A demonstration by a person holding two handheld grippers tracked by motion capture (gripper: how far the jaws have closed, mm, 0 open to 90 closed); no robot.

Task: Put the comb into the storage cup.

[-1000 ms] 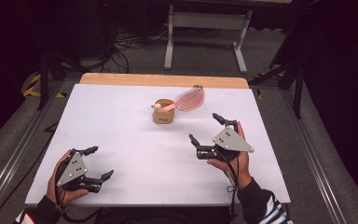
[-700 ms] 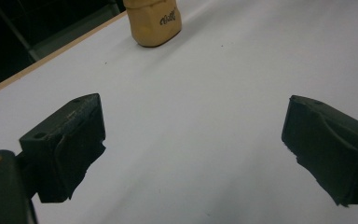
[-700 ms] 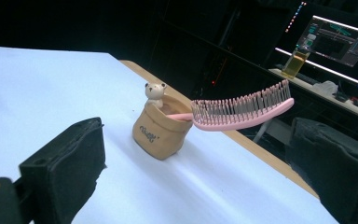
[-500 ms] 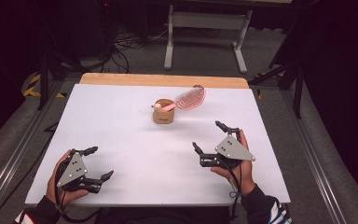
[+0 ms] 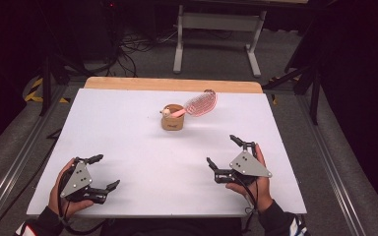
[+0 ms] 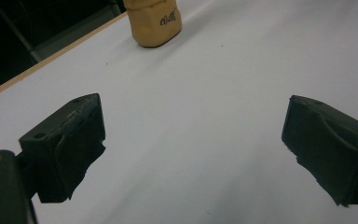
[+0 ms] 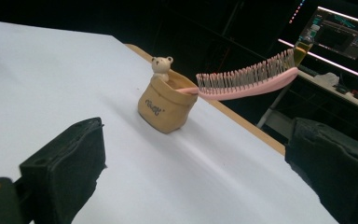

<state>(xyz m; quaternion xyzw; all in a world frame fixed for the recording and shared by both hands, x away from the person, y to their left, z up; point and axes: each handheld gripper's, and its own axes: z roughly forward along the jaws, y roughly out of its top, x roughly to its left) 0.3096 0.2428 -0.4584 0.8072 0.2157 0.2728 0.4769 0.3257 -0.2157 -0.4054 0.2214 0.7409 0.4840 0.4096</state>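
Note:
A small tan sack-shaped holder [image 5: 172,118] [image 7: 166,109] [image 6: 153,21] with a little bear figure on its rim stands upright near the far middle of the white table [image 5: 128,132]. A pink hairbrush [image 5: 199,104] [image 7: 247,80] rests with its handle in the holder, its bristled head leaning out to the right. My left gripper [image 5: 98,172] [image 6: 193,149] sits open at the near left, nothing between its jaws. My right gripper [image 5: 225,152] [image 7: 198,175] is open at the near right, well short of the holder.
A wooden strip [image 5: 172,84] runs along the table's far edge. Beyond it a grey metal stand [image 5: 216,37] and cables lie on the dark floor. Rails [image 5: 10,167] flank both sides of the table. A lit screen [image 7: 345,30] glows in the right gripper view.
My right gripper has drawn back toward the near edge and slightly right, still open. The left gripper, holder and brush have stayed in place.

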